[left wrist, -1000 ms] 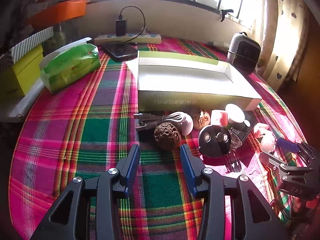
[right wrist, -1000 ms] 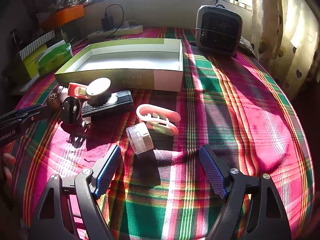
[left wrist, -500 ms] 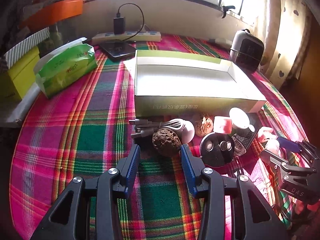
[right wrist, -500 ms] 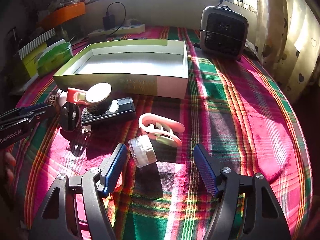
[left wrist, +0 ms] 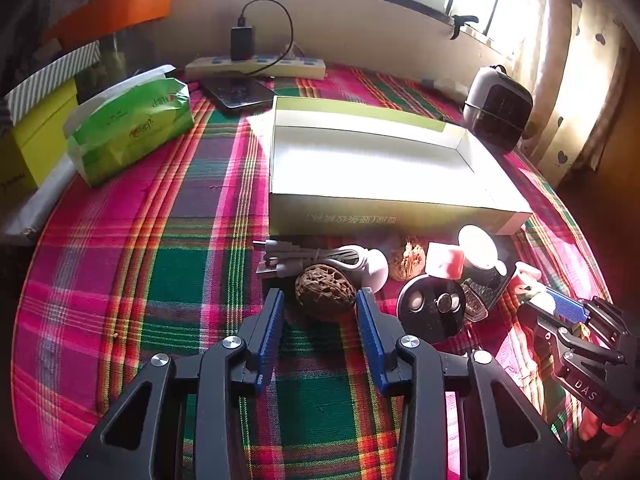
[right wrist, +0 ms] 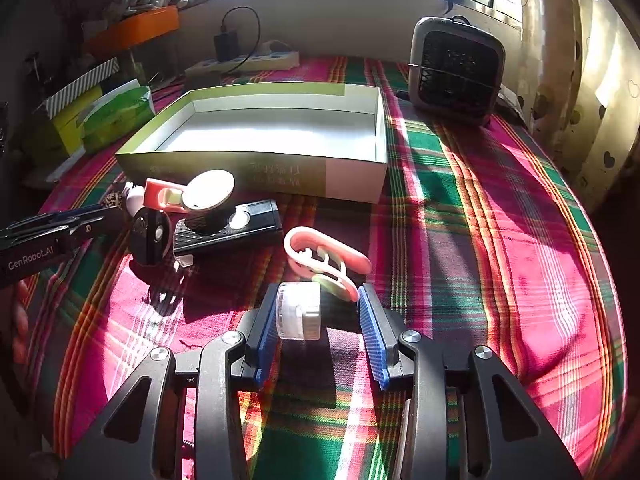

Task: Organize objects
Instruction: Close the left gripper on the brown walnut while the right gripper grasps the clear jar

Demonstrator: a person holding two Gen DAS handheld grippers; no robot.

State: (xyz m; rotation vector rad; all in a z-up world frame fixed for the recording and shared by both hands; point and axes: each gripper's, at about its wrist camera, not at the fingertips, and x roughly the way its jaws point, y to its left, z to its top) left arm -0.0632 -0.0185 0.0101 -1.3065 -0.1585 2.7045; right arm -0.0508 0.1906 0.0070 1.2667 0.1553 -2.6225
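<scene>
Walnut (left wrist: 326, 297): dark, wrinkled, lying on the plaid tablecloth (left wrist: 168, 280) between the blue pads of the left gripper (left wrist: 320, 300), near their tips; a gap shows on each side.
Left gripper: jaws spread, not yet touching the walnut.
Small jar (right wrist: 298, 311): translucent white, on its side between the fingers of the right gripper (right wrist: 320, 300), touching the left pad, a clear gap to the right pad.
Right gripper: jaws apart, nothing pinched.
Box (left wrist: 384, 216): open, shallow, green outside and white inside, just behind the row of loose things; nothing visible inside.
Cable bundle (left wrist: 296, 260): grey, with a white plug, touching the walnut's far side.
Second walnut (left wrist: 408, 260): lighter brown, beside a pink block (left wrist: 444, 261) in front of the box wall.
Black disc (left wrist: 432, 308): round, with metal studs, right of the walnut.
Pink clip (right wrist: 326, 262): just beyond the jar, its near end by the right pad's tip.
Black remote (right wrist: 228, 226): left of the clip, a white round-topped item resting on it.
Heater (right wrist: 456, 70): dark grille, at the table's far right.
Tissue pack (left wrist: 128, 128): green, far left, well apart from the box.
</scene>
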